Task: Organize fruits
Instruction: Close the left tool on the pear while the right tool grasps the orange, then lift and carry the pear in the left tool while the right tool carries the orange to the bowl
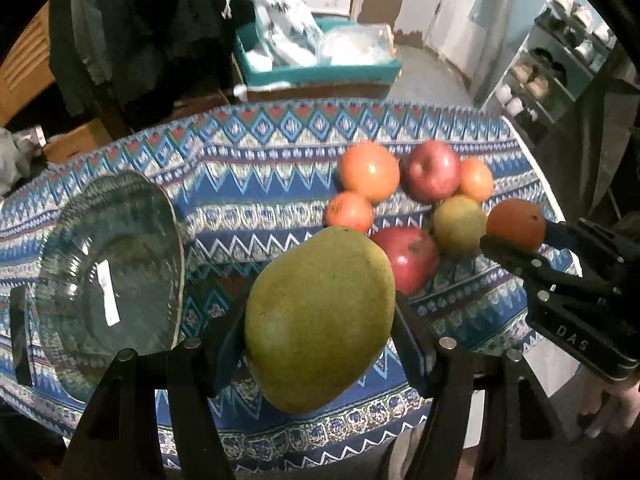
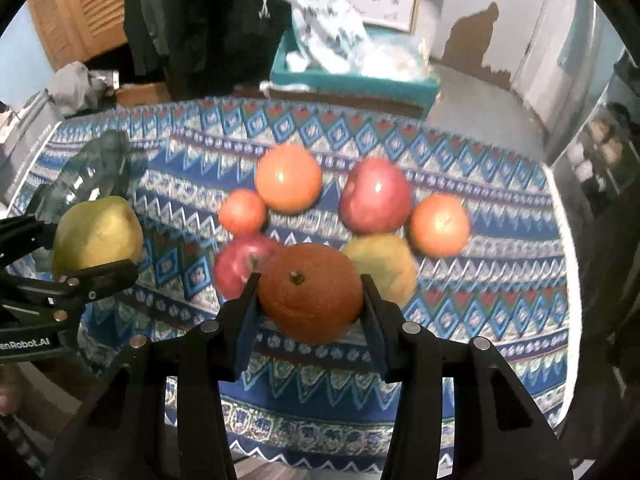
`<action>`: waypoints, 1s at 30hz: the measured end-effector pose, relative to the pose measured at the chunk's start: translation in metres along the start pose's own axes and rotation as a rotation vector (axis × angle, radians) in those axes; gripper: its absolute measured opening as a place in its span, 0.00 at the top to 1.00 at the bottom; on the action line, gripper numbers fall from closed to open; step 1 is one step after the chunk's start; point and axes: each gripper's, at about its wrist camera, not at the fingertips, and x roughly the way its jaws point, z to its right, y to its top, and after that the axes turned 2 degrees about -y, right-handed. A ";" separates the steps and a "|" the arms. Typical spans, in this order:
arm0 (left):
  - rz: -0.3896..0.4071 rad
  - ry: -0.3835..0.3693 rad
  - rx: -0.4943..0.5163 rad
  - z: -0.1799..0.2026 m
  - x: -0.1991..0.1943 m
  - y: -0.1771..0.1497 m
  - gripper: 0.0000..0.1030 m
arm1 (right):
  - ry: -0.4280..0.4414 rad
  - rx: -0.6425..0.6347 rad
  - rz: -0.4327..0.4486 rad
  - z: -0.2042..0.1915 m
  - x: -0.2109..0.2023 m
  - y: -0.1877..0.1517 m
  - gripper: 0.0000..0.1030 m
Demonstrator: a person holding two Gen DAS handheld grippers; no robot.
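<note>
My left gripper (image 1: 320,316) is shut on a big green mango (image 1: 316,340), held above the patterned tablecloth (image 1: 260,168). Left of it lies a clear glass plate (image 1: 108,276) with nothing on it. My right gripper (image 2: 310,284) is shut on a dark orange (image 2: 310,300), lifted over the fruit pile. On the cloth remain a large orange (image 2: 288,178), a small orange (image 2: 242,212), a red apple (image 2: 378,196), another orange (image 2: 438,224), a yellow-green fruit (image 2: 390,268) and a red fruit (image 2: 236,268). The right wrist view shows the mango (image 2: 96,236) at the left, in front of the plate (image 2: 96,164).
Beyond the table's far edge stands a teal box (image 1: 320,68) filled with bags and cloth. Dark clothing (image 1: 160,32) hangs at the back left. A shelf with jars (image 1: 548,72) stands at the right. The table's right edge (image 2: 560,216) lies close to the fruit.
</note>
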 end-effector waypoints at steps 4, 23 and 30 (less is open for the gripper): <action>0.076 0.024 0.018 0.008 -0.018 0.006 0.34 | -0.004 -0.001 0.074 0.001 -0.021 0.013 0.55; 0.274 -0.010 -0.020 -0.002 -0.091 0.022 0.34 | 0.004 0.000 0.295 -0.009 -0.094 0.048 0.55; 0.299 0.004 -0.044 -0.015 -0.099 0.024 0.34 | 0.030 -0.004 0.311 -0.018 -0.097 0.058 0.55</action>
